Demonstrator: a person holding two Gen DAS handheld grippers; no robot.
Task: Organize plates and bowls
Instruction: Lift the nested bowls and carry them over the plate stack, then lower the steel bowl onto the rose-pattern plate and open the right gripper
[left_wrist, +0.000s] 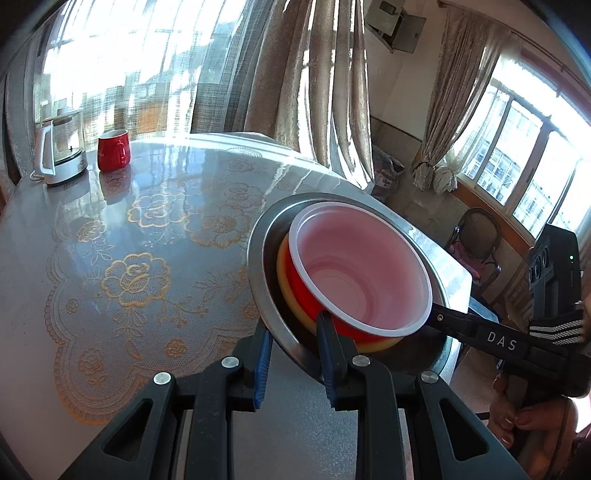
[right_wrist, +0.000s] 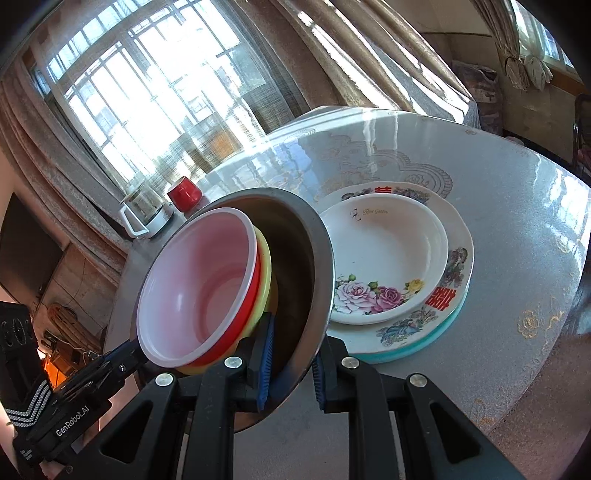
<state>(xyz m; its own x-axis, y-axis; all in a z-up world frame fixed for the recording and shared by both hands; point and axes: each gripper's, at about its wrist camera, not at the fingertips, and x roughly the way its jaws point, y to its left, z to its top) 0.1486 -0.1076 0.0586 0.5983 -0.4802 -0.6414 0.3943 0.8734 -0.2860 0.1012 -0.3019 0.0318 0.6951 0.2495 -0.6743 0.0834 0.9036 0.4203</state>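
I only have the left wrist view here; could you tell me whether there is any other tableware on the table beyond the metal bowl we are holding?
Observer: Yes. A stack of floral ceramic plates lies on the grey table, on the far side of the round steel bowl from the left gripper.
Operator: Thank you. What is under those plates?
Observer: A teal plate sits at the bottom; only its edge shows.
Operator: And how is the right gripper holding the bowl?
Observer: The right gripper pinches the steel rim, one blue pad inside and one outside.
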